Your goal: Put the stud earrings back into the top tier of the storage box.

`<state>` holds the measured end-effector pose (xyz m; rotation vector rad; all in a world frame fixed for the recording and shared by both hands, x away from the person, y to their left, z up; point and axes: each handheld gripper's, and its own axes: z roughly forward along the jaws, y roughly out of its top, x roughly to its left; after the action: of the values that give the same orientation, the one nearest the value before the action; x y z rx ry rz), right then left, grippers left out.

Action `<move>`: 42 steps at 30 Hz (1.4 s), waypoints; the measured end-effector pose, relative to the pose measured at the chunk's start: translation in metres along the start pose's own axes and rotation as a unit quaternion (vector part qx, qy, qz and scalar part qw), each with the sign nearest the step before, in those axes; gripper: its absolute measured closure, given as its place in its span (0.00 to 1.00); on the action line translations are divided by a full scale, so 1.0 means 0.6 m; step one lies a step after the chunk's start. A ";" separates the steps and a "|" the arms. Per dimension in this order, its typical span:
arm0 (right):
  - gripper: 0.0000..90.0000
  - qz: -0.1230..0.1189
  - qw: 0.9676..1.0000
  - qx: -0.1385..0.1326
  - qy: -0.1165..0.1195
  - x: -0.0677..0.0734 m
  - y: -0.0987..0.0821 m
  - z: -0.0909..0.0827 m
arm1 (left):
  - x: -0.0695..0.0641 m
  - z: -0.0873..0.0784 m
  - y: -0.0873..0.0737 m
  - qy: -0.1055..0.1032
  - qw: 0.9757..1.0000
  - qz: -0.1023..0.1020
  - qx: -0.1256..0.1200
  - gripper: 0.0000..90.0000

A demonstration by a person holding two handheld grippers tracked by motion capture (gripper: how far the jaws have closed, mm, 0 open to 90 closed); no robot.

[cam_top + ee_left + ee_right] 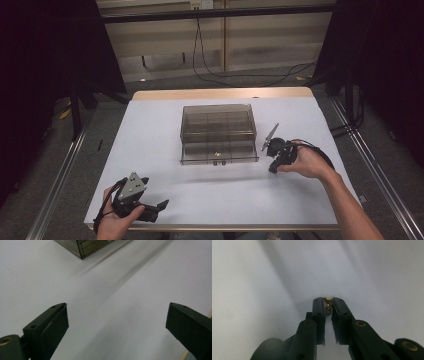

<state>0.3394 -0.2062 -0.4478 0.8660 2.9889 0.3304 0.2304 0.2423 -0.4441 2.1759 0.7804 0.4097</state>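
A white tabletop fills a dark room, with a smoky clear box of small compartments at its middle. Right of the box, the right gripper points down at the surface, its jaws nearly together and pinching a small brass ring at their very tips. The ring looks light, hard and smooth, likely to slip or flick out, so a square, firm pinch across its rim seems wise. The left gripper rests near the front edge, jaws wide apart, with nothing between them
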 end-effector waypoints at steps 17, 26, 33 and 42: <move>0.91 0.001 1.000 -0.001 0.000 0.002 0.001 0.000 | 0.001 0.000 0.000 -0.001 1.000 0.002 0.002 0.05; 0.95 0.009 1.000 -0.006 0.004 0.001 0.001 -0.001 | 0.001 0.000 0.000 -0.001 1.000 0.002 0.002 0.05; 0.95 0.009 1.000 -0.014 0.010 0.000 -0.002 -0.009 | 0.001 0.000 0.000 -0.003 1.000 0.001 0.000 0.05; 0.95 0.021 0.999 -0.042 0.015 0.001 -0.009 -0.022 | 0.001 0.000 0.000 -0.002 1.000 0.000 -0.001 0.05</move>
<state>0.3353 -0.2128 -0.4360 0.9246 2.9637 0.4703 0.2305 0.2426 -0.4441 2.1755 0.7766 0.4053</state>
